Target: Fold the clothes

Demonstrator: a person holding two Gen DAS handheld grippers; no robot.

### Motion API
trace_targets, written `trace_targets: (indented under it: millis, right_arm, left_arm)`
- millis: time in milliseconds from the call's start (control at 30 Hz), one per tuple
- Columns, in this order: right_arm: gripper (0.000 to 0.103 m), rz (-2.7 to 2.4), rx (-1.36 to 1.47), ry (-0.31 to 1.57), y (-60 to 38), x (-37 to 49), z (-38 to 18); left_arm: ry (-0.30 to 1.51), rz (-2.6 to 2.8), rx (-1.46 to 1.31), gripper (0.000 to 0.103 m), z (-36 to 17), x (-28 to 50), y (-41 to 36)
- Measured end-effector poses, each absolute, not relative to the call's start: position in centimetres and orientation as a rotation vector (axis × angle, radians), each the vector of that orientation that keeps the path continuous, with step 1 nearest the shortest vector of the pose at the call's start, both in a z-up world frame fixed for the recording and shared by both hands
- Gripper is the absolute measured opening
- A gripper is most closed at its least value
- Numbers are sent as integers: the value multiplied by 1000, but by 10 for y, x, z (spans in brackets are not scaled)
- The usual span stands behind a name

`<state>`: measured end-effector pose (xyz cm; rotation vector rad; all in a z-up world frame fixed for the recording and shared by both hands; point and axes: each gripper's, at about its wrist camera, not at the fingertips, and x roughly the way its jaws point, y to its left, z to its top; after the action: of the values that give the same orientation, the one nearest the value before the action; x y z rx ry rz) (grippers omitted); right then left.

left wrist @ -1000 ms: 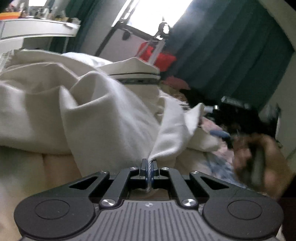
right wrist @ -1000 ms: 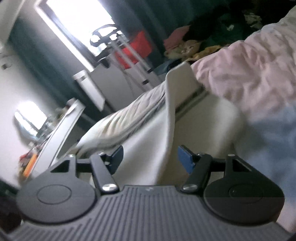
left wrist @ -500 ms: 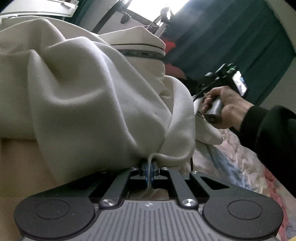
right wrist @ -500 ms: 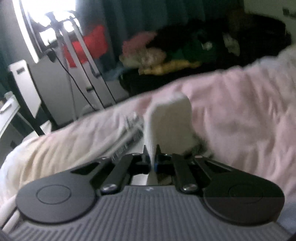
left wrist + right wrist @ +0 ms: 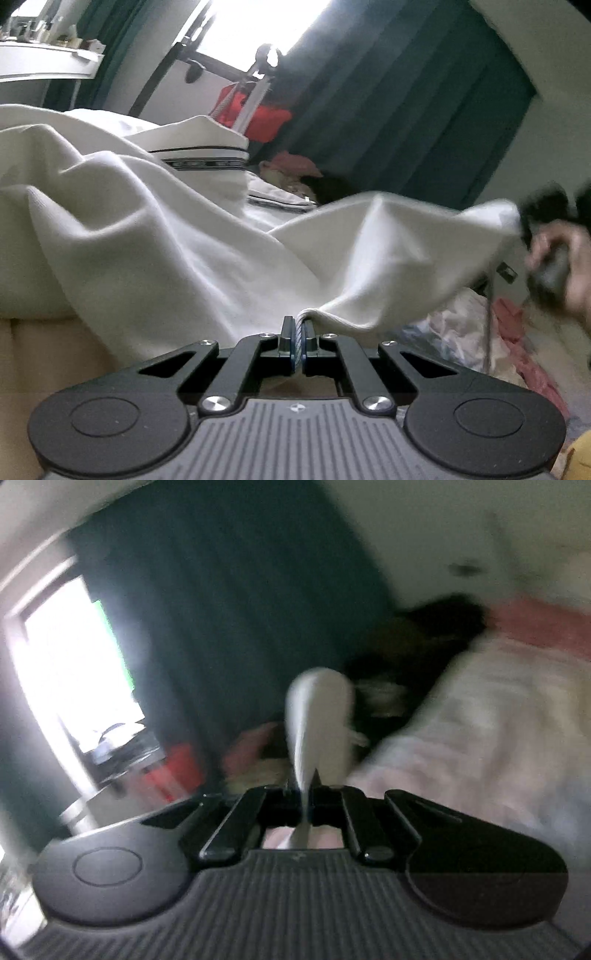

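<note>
A cream-white garment (image 5: 166,236) with a dark-striped band lies heaped over the bed in the left wrist view. My left gripper (image 5: 297,334) is shut on a fold of its edge. From there the cloth stretches up and to the right to a corner pinched by my right gripper (image 5: 532,229), which a blurred hand (image 5: 561,266) holds. In the right wrist view my right gripper (image 5: 304,794) is shut on that white corner (image 5: 317,716), which stands up between the fingers. The picture there is smeared by motion.
Pink bedding (image 5: 480,720) covers the bed on the right. Dark green curtains (image 5: 406,103) and a bright window (image 5: 251,33) are behind, with a metal rack and a red bag (image 5: 255,110). A white shelf (image 5: 48,66) is at far left. Loose clothes (image 5: 509,332) lie at lower right.
My right gripper shut on a corner of the white garment and swung up and away with it, pulling the cloth taut. The left gripper kept its grip throughout.
</note>
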<state>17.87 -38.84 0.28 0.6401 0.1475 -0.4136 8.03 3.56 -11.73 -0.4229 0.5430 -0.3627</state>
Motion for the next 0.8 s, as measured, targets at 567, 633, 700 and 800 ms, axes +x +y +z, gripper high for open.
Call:
trace_targets:
  millis: [567,633,700,800]
  right_arm:
    - [38,-439,1235,631,-489,58,-155]
    - [58,-438,1288,632,-488,54,-163]
    - [59,-434,1301,613,-492,58,-168]
    - [58,-403,1328,556,-498,65,-174]
  left_arm:
    - [652,-329,-137,4,-121,47,6]
    - [660,-319,-138,4,-120,46,5]
    - [664,-310,-135,4,-120,45,4]
    - [650,-307,-124,4,-119,44,3]
